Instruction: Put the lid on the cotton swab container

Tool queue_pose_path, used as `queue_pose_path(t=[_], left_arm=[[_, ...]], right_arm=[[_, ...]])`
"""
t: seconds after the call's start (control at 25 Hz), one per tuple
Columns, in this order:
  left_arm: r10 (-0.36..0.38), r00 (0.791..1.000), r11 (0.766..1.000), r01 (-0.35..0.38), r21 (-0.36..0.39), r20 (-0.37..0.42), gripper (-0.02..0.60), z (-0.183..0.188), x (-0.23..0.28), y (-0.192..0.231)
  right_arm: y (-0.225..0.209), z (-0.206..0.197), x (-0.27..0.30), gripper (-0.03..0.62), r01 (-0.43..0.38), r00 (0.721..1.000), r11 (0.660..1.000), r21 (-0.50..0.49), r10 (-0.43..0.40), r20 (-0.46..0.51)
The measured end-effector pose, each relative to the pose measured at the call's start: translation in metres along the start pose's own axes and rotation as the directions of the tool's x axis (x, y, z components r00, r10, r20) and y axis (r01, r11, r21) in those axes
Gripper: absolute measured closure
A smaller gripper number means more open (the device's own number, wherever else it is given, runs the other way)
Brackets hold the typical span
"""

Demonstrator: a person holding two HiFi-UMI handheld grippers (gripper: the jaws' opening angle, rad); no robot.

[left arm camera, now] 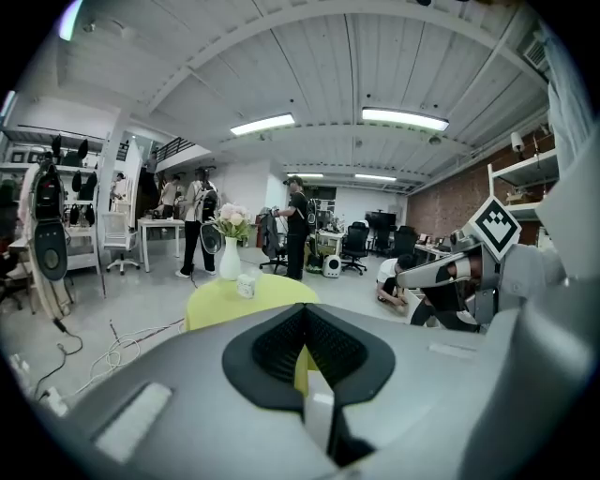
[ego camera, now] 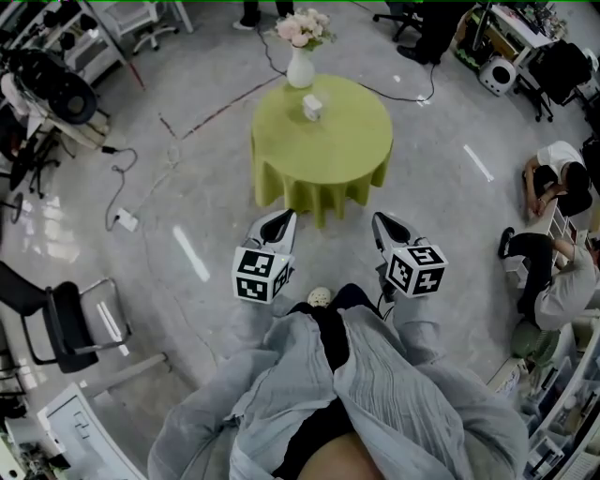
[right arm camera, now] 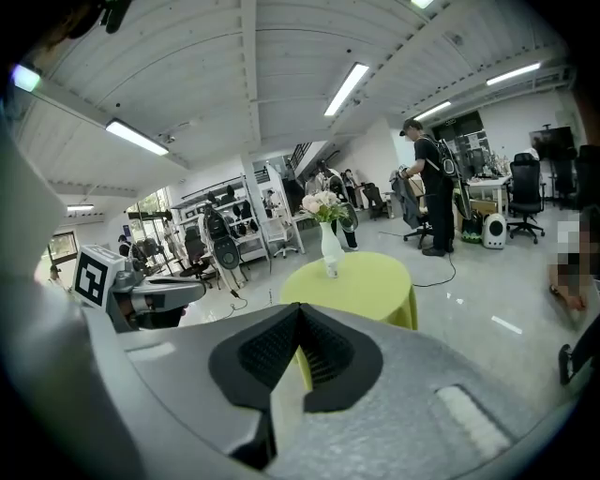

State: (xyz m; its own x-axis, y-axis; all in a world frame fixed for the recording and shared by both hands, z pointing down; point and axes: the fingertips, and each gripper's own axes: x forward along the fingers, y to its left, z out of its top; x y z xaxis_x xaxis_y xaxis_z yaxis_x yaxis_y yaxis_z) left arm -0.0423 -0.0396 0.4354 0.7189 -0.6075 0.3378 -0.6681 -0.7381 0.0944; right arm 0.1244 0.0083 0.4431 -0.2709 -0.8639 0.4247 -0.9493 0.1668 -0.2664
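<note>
Two hand-held grippers appear low in the head view, side by side in front of the person's grey garment (ego camera: 394, 384), each carrying its cube of square markers. We see the left gripper (ego camera: 281, 218) and the right gripper (ego camera: 385, 221) pointing forward over the bare grey floor (ego camera: 450, 234), well apart from the round table (ego camera: 352, 141) ahead of them.

In the left gripper view, the jaws are pressed together at their tips, with nothing between the ribbed black pads (left arm camera: 330, 347). The right gripper view shows the same: jaws closed on each other and holding nothing.

The table is draped in a yellow-green cloth that hangs down its sides. On its far edge stands a white vase (ego camera: 300, 68) of pale pink flowers (ego camera: 302, 27). Just in front of the vase, near the middle of the tabletop, sits the cotton swab container (ego camera: 312, 107), small, pale and upright. We cannot tell from any view whether its lid is on, nor can we make out a separate lid.

Both gripper views face the table, and each shows the other gripper off to one side.

Around the table we note:
- A black office chair (ego camera: 64, 323) at the left.
- Loose cables (ego camera: 127, 183) trailing across the floor.
- A crouching person (ego camera: 553, 178) at the right edge.
- Several standing people (left arm camera: 295, 228) among desks in the background.
</note>
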Motion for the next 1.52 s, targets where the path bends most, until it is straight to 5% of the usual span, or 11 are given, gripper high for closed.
queue_pose_path(t=[0.48,1.52], left_arm=[[0.056,0.998,0.997,-0.058,-0.058,-0.030,0.563,-0.023,-0.005,0.020],[0.119,0.992,0.992,-0.120,-0.031,-0.033,0.563,0.042,0.118,0.103]], right_arm=[[0.004,-0.007,0.020,0.592,-0.037,0.998,0.999,-0.006,0.037,-0.042],[-0.059,0.086,0.158,0.592,-0.135,0.989,0.990,-0.040,0.132,-0.065]])
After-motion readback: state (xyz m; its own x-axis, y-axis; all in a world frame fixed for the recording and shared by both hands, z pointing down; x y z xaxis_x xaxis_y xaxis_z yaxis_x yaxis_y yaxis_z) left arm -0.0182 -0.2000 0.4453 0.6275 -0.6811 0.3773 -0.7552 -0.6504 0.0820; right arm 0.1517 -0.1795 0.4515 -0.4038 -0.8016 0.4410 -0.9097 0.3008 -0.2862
